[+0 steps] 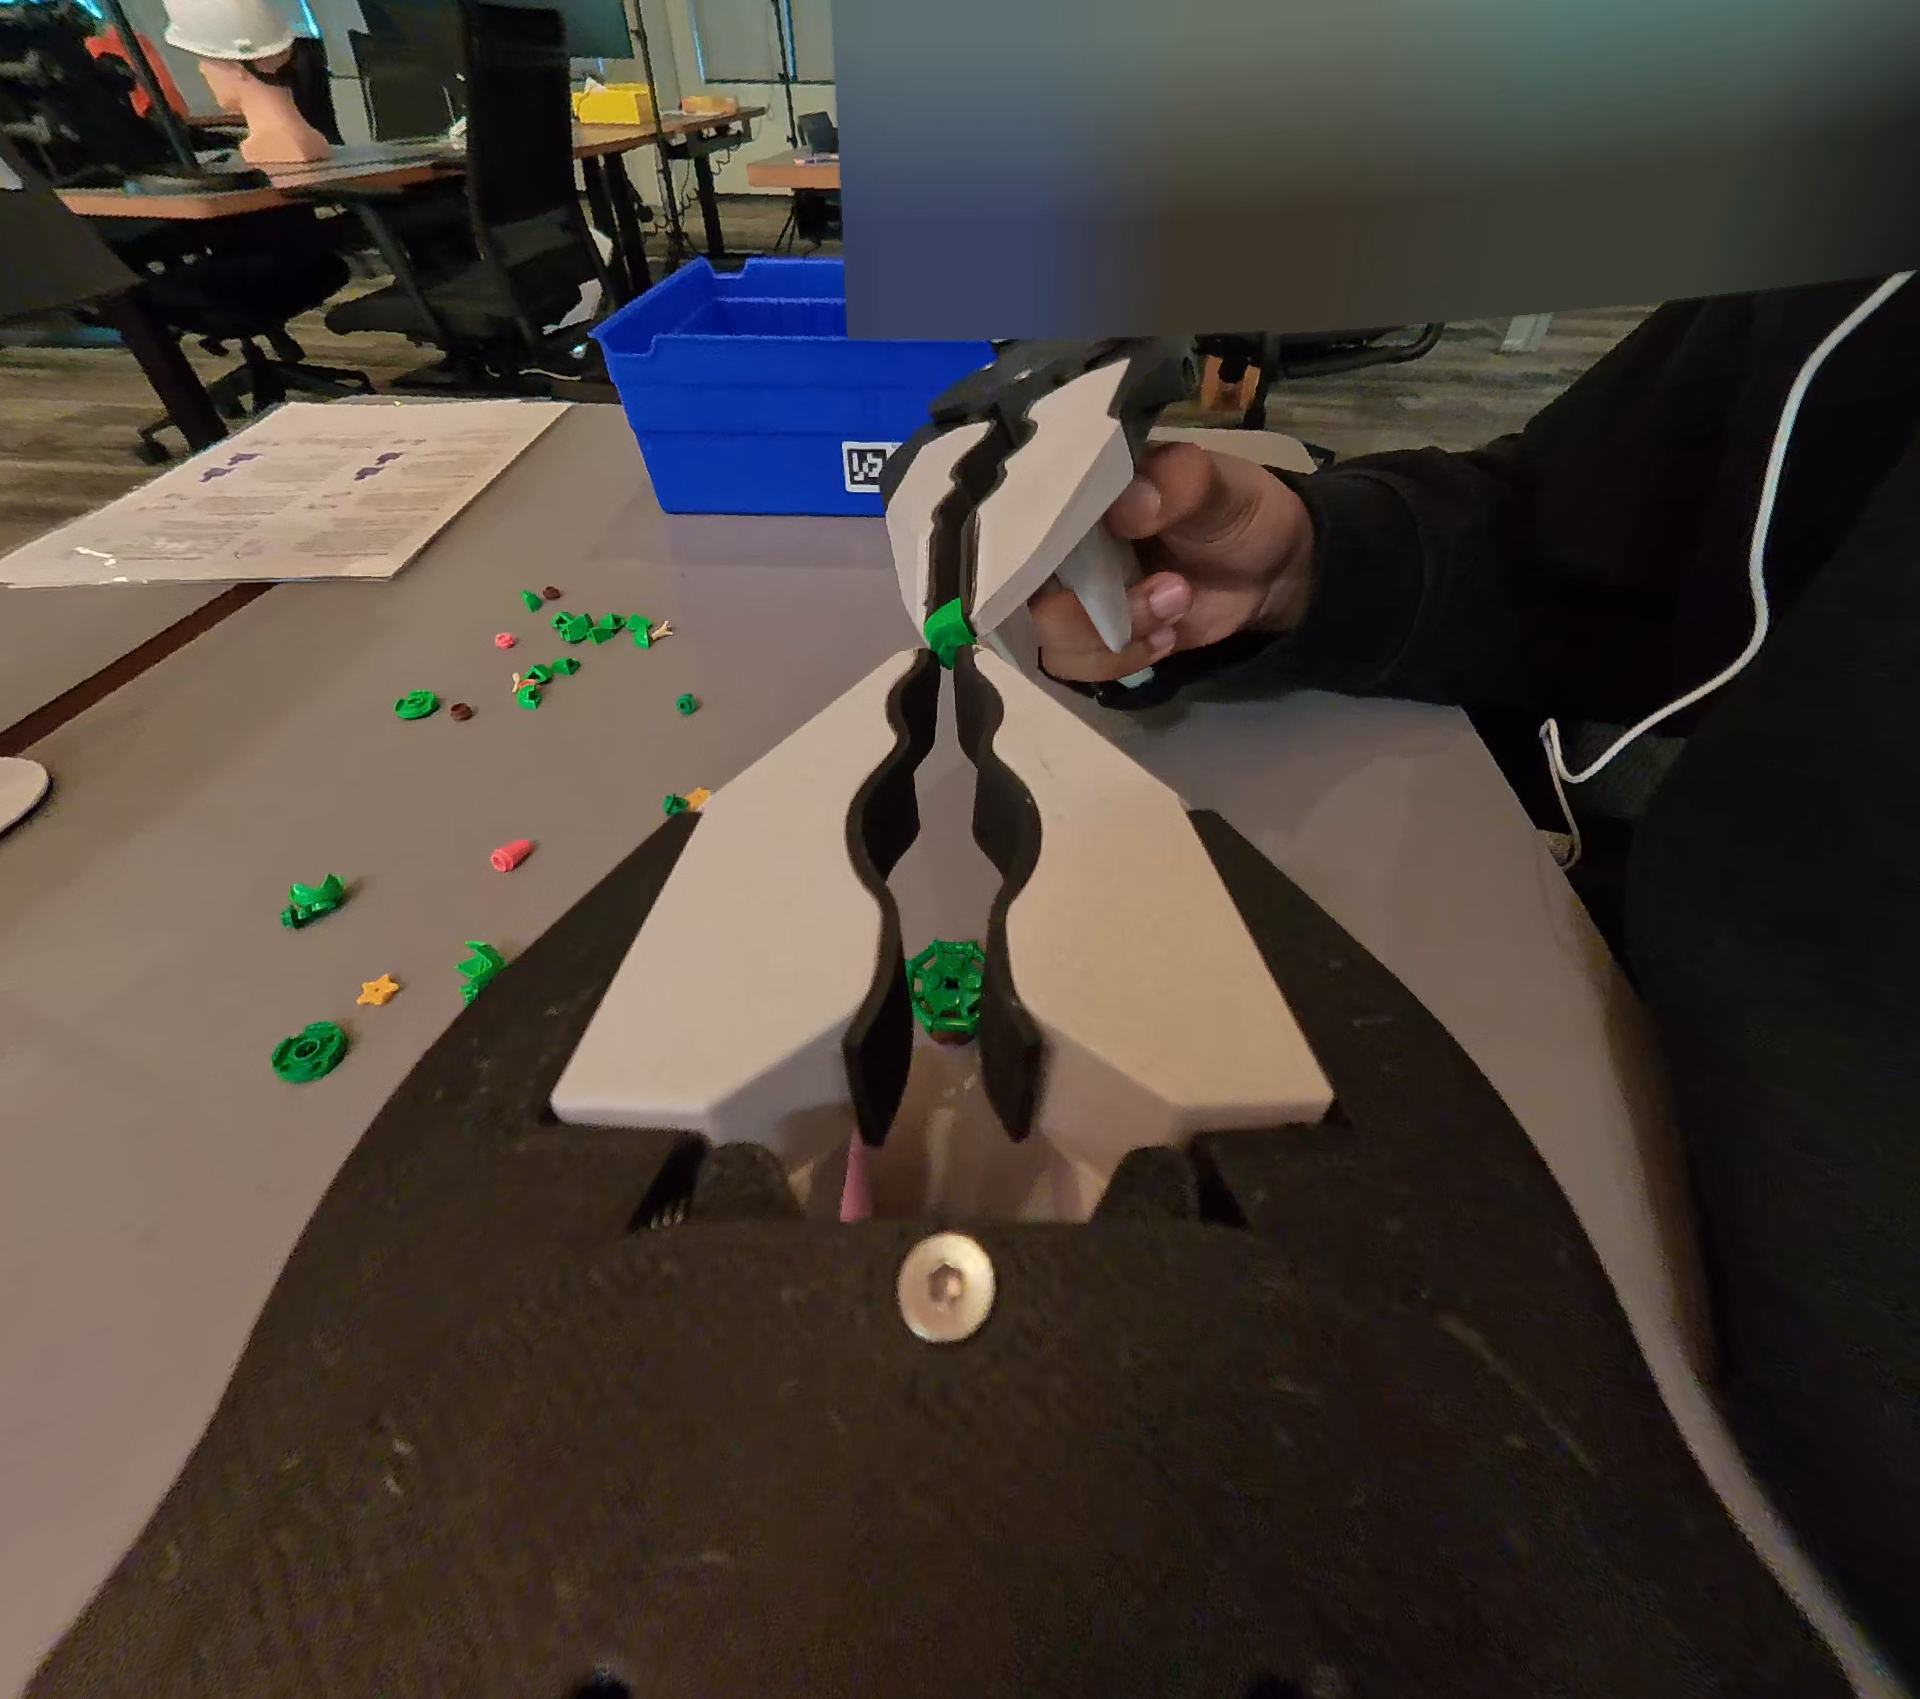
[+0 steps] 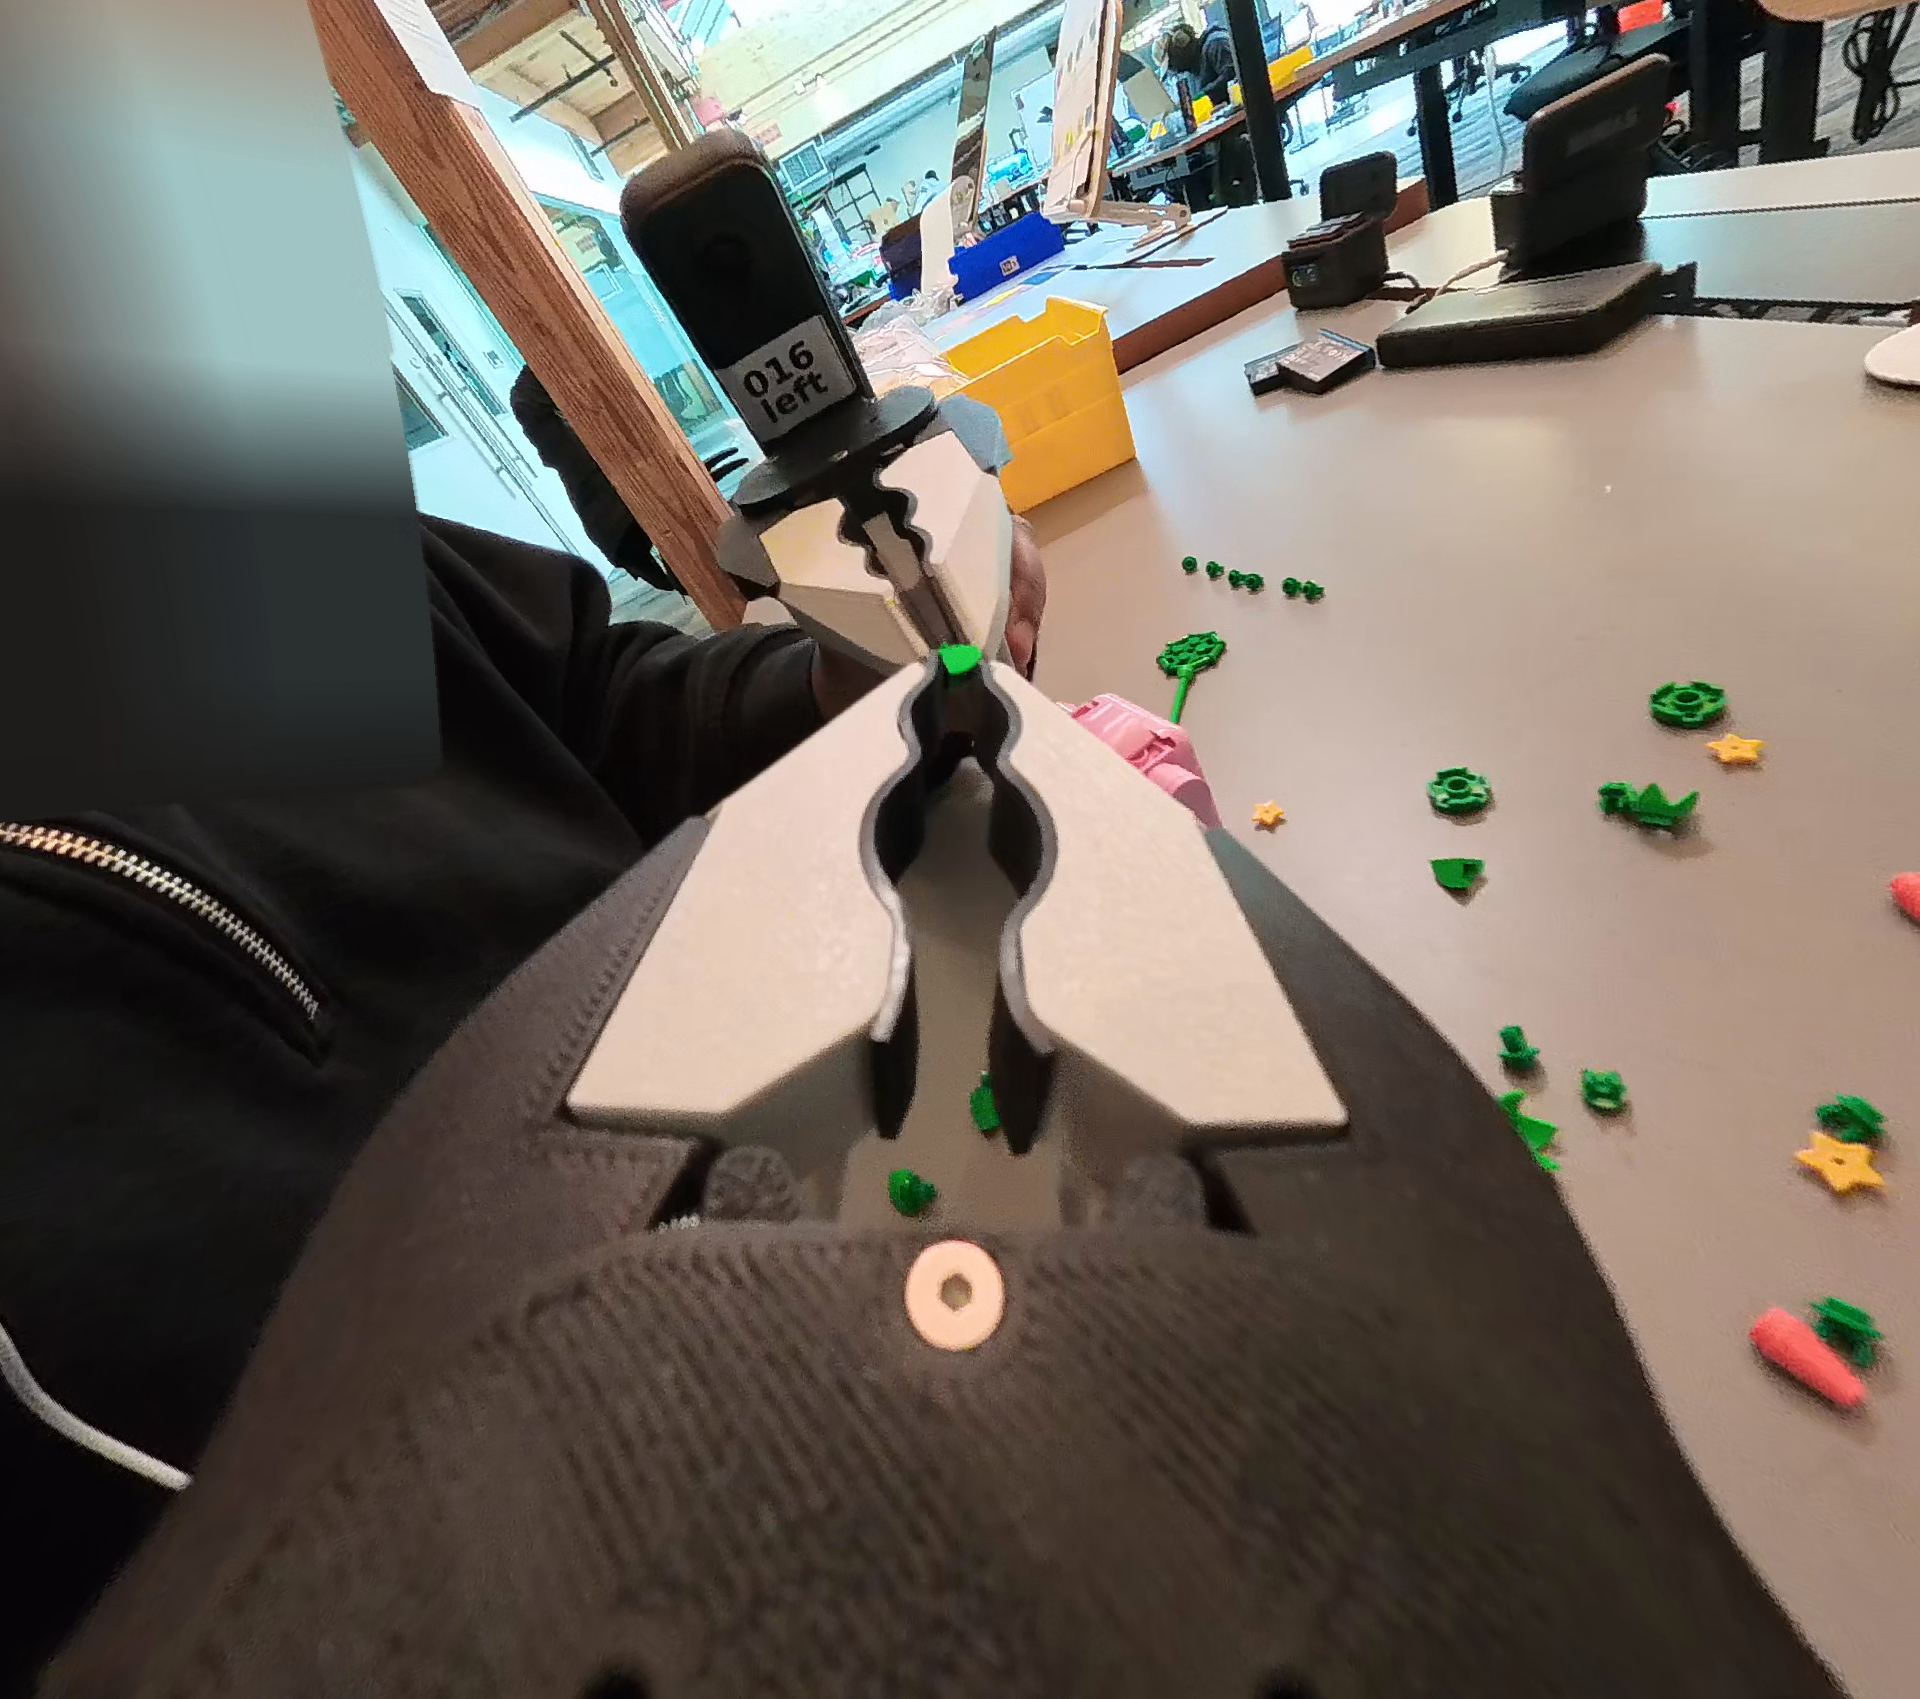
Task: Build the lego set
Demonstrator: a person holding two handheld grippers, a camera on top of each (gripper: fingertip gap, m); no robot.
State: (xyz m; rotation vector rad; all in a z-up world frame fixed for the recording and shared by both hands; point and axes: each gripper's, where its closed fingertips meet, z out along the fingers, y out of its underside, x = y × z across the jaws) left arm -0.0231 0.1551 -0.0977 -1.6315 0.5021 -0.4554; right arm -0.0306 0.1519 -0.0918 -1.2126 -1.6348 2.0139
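Note:
A small green lego piece (image 1: 944, 629) is pinched at the point where both grippers meet tip to tip above the grey table (image 1: 260, 776). My left gripper (image 1: 945, 664) is closed to a narrow gap, with the piece's lower end between its tips. My right gripper (image 2: 957, 681) is shut on the same piece (image 2: 956, 660). In the left wrist view the right gripper (image 1: 951, 626) comes down from the upper right, held by a hand (image 1: 1195, 548). A green round web-shaped piece (image 1: 945, 984) lies on the table under my left fingers.
Loose green pieces (image 1: 592, 626), pink cones (image 2: 1813, 1358) and yellow stars (image 2: 1839, 1161) lie scattered on the table. A pink part (image 2: 1153, 745) and a green stemmed web piece (image 2: 1190, 657) lie beyond the grippers. A blue bin (image 1: 748, 392), a yellow bin (image 2: 1049, 402) and an instruction sheet (image 1: 281, 486) stand farther back.

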